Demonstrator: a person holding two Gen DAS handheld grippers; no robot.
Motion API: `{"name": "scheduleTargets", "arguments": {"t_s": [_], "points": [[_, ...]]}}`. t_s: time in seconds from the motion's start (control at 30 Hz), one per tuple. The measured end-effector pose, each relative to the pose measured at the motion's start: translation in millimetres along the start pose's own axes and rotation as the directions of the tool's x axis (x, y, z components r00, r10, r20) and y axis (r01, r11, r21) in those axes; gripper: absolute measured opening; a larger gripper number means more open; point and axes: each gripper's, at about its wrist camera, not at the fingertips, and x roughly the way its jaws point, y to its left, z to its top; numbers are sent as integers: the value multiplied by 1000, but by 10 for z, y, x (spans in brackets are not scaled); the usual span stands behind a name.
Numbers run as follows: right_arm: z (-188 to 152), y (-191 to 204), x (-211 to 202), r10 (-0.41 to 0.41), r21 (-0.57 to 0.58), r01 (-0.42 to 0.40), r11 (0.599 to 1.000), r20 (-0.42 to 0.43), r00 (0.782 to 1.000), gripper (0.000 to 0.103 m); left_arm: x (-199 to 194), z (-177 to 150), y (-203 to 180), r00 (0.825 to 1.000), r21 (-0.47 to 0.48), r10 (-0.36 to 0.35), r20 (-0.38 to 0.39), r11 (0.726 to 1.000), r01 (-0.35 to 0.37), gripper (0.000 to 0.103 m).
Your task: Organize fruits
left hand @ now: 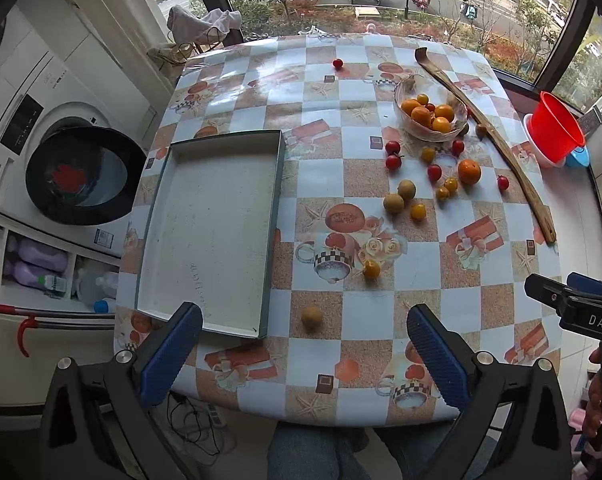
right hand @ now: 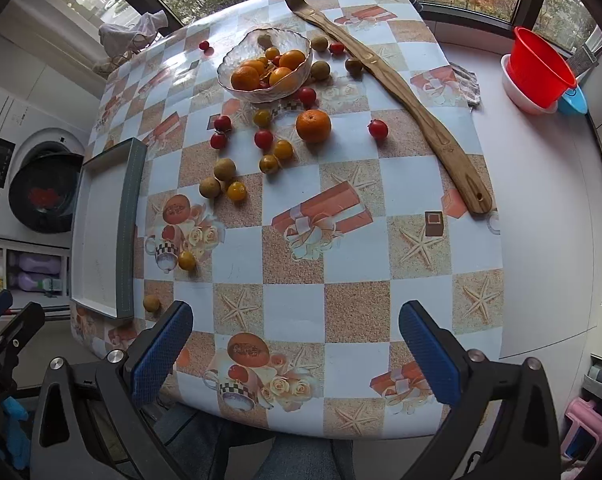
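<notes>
Glass bowl [right hand: 265, 67] holds oranges; loose fruit scattered on table [right hand: 361, 312] beside empty grey tray [left hand: 213, 232]. Left hand-held gripper [left hand: 304, 350] and right hand-held gripper [right hand: 295, 346] both spread wide, gripping nothing.

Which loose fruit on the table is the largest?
The orange beside the glass bowl; the tomatoes and brown fruits scattered around it are all clearly smaller.

A shallow grey rectangular cardboard tray [left hand: 213, 236] lies left on the checkered tablecloth [left hand: 321, 360]. Right of it, behind scattered small fruits [left hand: 433, 172], stands a clear glass bowl [left hand: 429, 114] holding oranges.
</notes>
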Motion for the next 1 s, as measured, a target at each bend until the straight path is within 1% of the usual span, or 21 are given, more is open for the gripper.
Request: {"name": "scheduleTargets", "arguments": {"t_s": [0.07, 0.13, 0.27, 0.33, 0.37, 0.4, 0.47, 0.53, 0.67, 0.7, 0.73, 0.8, 0.9, 1.0], "points": [[-25, -38, 4, 2, 11, -2, 1000, -1, 1000, 103, 84, -25, 10, 1000, -11, -15, -20, 1000, 15, 103], [-47, -68, 10, 9, 23, -9, 1000, 14, 1000, 103, 177, -29, -16, 999, -4, -24, -29, 1000, 24, 103], [-52, -109, 139, 4, 45, -5, 999, 25, 1000, 103, 424, 7, -124, 998, 55, -27, -50, 998, 30, 103], [-61, -129, 148, -15, 71, 15, 997, 3, 1000, 103, 494, 21, -158, 997, 59, -23, -70, 998, 28, 103], [-69, -129, 130, -1, 75, 1, 997, 2, 1000, 103, 503, 24, -156, 997, 53, -39, -66, 998, 42, 103], [-69, -111, 118, 2, 61, -2, 998, 0, 1000, 103, 515, 21, -161, 997, 46, -55, -63, 997, 58, 103], [-62, -59, 122, -38, 15, 38, 999, 0, 999, 103, 589, 10, -182, 995, 49, -72, -69, 996, 75, 103], [-47, -57, 170, -50, 13, 50, 999, 4, 999, 103, 709, 2, -217, 994, 69, -76, -78, 994, 81, 103], [9, -72, 385, -58, 31, 57, 998, 19, 998, 103, 990, 6, -317, 994, 146, -94, -53, 984, 101, 103], [23, -79, 437, -77, 43, 76, 996, 19, 997, 103, 1079, 9, -351, 994, 166, -86, -63, 982, 96, 103], [39, -89, 482, -79, 64, 78, 995, 14, 997, 103, 1156, 15, -378, 994, 179, -79, -78, 980, 92, 103], [91, -103, 567, -42, 88, 41, 995, 11, 999, 103, 1250, 27, -401, 993, 180, -88, -72, 979, 100, 103], [222, -42, 705, -69, 65, 67, 996, 33, 997, 103, 1398, 39, -427, 994, 167, -103, -44, 980, 109, 103], [387, -14, 868, -62, 82, 58, 995, 52, 997, 103, 1563, 52, -490, 996, 174, -86, -19, 981, 88, 103]]}}
